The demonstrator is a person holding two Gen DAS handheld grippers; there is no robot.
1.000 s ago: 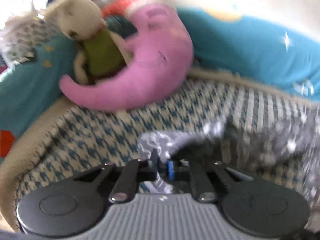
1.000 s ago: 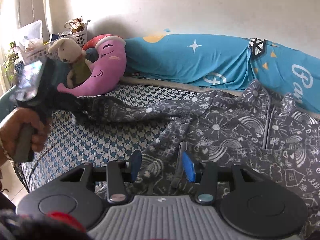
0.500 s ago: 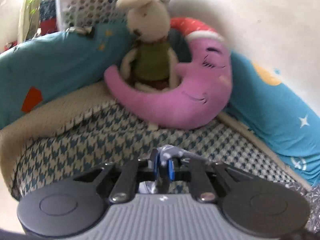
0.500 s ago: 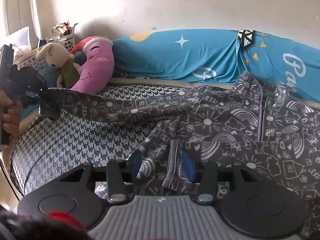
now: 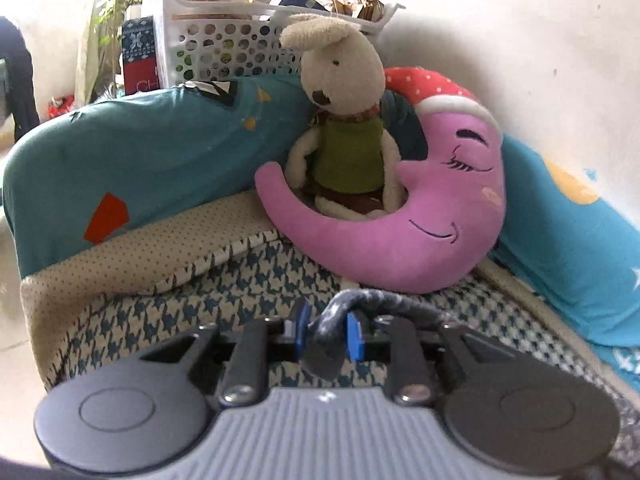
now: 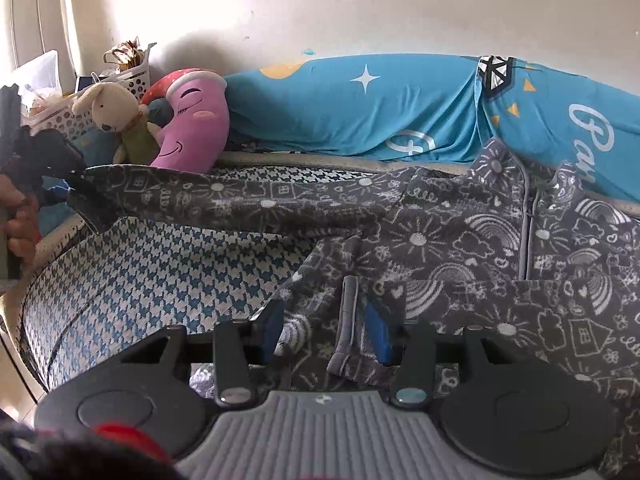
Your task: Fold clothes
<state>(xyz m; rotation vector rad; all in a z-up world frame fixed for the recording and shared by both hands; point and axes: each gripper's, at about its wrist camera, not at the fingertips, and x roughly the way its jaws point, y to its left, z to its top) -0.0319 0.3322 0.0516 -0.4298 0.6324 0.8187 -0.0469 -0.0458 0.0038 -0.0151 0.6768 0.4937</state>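
Fleecy matt grey garment (image 6: 460, 240); woven houndstooth cover (image 6: 160, 272); plush moon pillow (image 5: 420, 216).

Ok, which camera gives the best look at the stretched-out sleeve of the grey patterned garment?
The right wrist view: the sleeve runs its whole length across the checked bed cover, from the garment's body to the left gripper pinching its end. The left wrist view shows only the bunched cuff clamped between that gripper's fingers.

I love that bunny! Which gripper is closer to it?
Left. The left gripper, shut on the sleeve, sits just in front of the bunny. The right gripper is further along the bed, over the garment's body.
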